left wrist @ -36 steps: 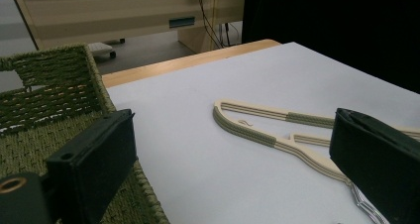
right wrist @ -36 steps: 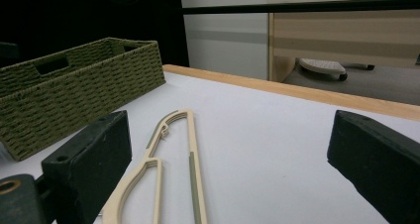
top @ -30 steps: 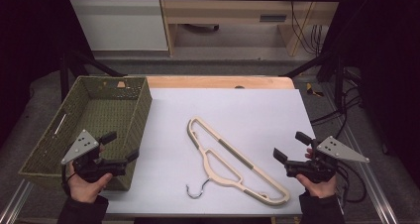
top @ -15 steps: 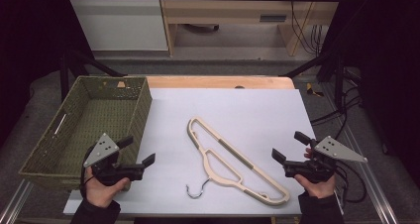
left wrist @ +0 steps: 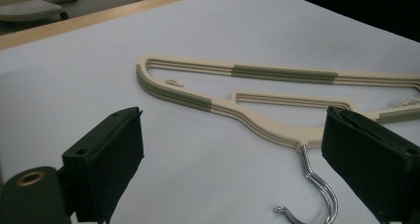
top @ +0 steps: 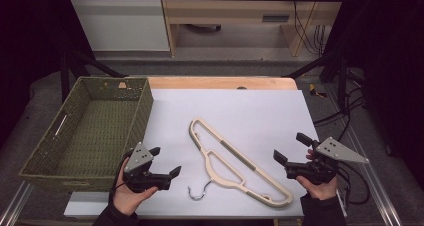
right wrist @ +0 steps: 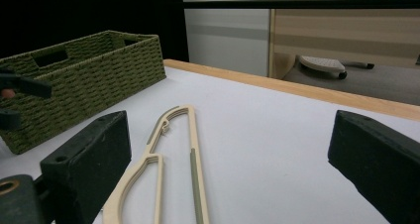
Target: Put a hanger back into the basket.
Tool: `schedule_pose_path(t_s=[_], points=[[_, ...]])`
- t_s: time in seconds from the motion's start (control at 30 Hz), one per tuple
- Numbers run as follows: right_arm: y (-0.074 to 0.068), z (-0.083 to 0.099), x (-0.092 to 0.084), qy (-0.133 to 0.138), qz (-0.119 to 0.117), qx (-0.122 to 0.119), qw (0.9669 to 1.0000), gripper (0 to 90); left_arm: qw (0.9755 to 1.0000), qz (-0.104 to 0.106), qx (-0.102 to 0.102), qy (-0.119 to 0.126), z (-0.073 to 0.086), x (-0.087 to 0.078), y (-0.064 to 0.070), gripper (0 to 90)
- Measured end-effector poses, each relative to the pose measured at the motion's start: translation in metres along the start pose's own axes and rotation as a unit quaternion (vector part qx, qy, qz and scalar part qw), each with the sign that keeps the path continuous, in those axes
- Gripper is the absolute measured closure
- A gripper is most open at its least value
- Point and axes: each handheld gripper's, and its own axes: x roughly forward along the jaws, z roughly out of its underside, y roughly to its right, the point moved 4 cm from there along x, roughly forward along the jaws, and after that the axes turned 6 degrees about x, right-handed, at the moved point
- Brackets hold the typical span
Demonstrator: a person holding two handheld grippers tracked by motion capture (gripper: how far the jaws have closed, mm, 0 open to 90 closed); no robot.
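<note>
A cream hanger (top: 210, 163) with olive grip strips lies flat on the white table (top: 250, 111), its metal hook (top: 200, 192) pointing toward the front edge. My left gripper (top: 165, 160) is open just left of the hook, nothing between its jaws. In the left gripper view the hanger (left wrist: 257, 120) and hook (left wrist: 317, 179) lie ahead between the wide-apart jaws of that gripper (left wrist: 237, 177). My right gripper (top: 289, 146) is open at the hanger's right end, empty. The right gripper view looks along the hanger (right wrist: 192, 149).
A green woven basket (top: 145, 103) stands empty at the table's left, close behind my left hand; it also shows in the right gripper view (right wrist: 99, 80). The table's wooden far edge (top: 220, 82) runs behind the white surface.
My left gripper has moved right, from the basket's front corner out over the white table toward the hanger's hook. The right gripper and the hanger have stayed put.
</note>
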Motion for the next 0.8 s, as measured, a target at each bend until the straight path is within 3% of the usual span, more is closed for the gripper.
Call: schedule_pose_path(t_s=[0.4,0.8], points=[[-0.002,0.002,0.004,-0.006,0.001,-0.004,1.0,3.6,0.9981,0.031,0.014,-0.052,0.008,0.033,0.03,17.1],[-0.007,0.006,0.011,-0.022,-0.006,-0.01,0.9997,3.9,0.9931,0.058,0.017,-0.101,0.017,0.066,0.055,37.8]])
